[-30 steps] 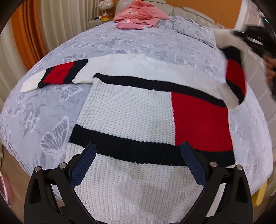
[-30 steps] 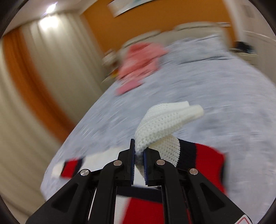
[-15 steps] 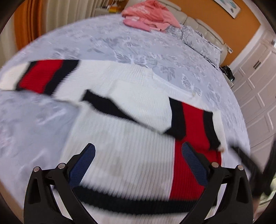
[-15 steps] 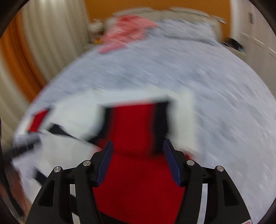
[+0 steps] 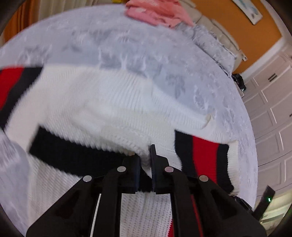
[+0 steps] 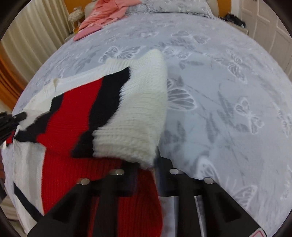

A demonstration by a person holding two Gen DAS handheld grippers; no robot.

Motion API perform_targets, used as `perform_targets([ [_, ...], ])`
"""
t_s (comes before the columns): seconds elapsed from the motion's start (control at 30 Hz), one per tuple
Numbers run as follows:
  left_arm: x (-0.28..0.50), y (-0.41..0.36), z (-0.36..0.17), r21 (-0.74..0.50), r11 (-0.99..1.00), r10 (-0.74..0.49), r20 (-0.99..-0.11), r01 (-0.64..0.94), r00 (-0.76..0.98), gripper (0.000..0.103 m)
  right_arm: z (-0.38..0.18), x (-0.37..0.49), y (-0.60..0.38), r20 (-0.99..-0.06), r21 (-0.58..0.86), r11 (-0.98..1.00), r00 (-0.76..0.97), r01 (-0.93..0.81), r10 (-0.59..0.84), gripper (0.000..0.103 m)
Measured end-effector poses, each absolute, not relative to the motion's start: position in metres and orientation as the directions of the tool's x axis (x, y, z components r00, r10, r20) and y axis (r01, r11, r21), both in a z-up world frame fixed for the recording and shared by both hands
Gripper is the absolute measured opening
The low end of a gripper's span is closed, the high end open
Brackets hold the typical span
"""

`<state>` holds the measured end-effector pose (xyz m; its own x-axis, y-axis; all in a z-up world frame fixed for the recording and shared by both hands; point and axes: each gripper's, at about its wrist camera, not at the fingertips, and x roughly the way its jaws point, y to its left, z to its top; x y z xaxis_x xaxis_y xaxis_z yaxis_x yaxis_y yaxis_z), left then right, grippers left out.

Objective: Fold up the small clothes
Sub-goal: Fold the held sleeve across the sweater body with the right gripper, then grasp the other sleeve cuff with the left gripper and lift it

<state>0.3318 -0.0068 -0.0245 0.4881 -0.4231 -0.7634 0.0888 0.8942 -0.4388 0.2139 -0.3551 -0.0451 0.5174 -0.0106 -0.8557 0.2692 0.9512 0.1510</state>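
Observation:
A white, black and red knit sweater [image 5: 94, 102] lies on the grey butterfly bedspread [image 5: 127, 45]. Its right sleeve [image 5: 202, 151] is folded in across the chest. My left gripper [image 5: 145, 160] is shut on the white knit at the folded sleeve's inner end. In the right wrist view the folded sleeve [image 6: 109, 109] lies over the red panel, and my right gripper [image 6: 147, 164] is closed on its white cuff [image 6: 138, 131]. The other sleeve [image 5: 12, 87] still stretches out to the left.
A pile of pink clothes [image 5: 157, 11] lies near the headboard, also seen in the right wrist view [image 6: 104, 14]. White wardrobe doors [image 5: 270, 116] stand to the right of the bed. The bed edge curves close on the right.
The right gripper laid the sleeve across the sweater, opened, then closed on the cuff. The left gripper moved forward and closed from wide open onto the knit.

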Motion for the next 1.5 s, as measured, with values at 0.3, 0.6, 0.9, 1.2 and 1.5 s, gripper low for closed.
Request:
perform_targets([
  [0.3,0.327,0.008,-0.064,-0.451,0.892,-0.424,-0.802,0.039,0.420,0.022,-0.051,0.187,-0.378,-0.858,0.121,0.932,0.508,0.340,-0.074,0.015],
  [0.6,0.295,0.142,-0.034,-0.487,0.862,-0.328,-0.747,-0.140,0.578,0.061,-0.004,0.156,-0.327,-0.817,0.118,0.955,0.573,0.272,-0.062,0.026],
  [0.9,0.295,0.261,-0.044,-0.454,0.801,-0.169,-0.798,-0.391,0.579,0.070,-0.041,0.215,-0.335,-0.887,0.021,0.946,0.443,0.322,-0.131,0.017],
  [1.2,0.315,0.405,-0.076,-0.518,0.495,-0.030,-0.813,-0.698,0.582,0.081,-0.001,0.122,-0.283,-0.855,0.037,0.960,0.506,0.276,-0.113,0.051],
  [1.5,0.332,0.401,-0.035,-0.602,0.573,-0.067,-0.710,-0.556,0.701,0.009,-0.011,0.080,-0.282,-0.890,0.081,0.944,0.450,0.320,-0.076,0.051],
])
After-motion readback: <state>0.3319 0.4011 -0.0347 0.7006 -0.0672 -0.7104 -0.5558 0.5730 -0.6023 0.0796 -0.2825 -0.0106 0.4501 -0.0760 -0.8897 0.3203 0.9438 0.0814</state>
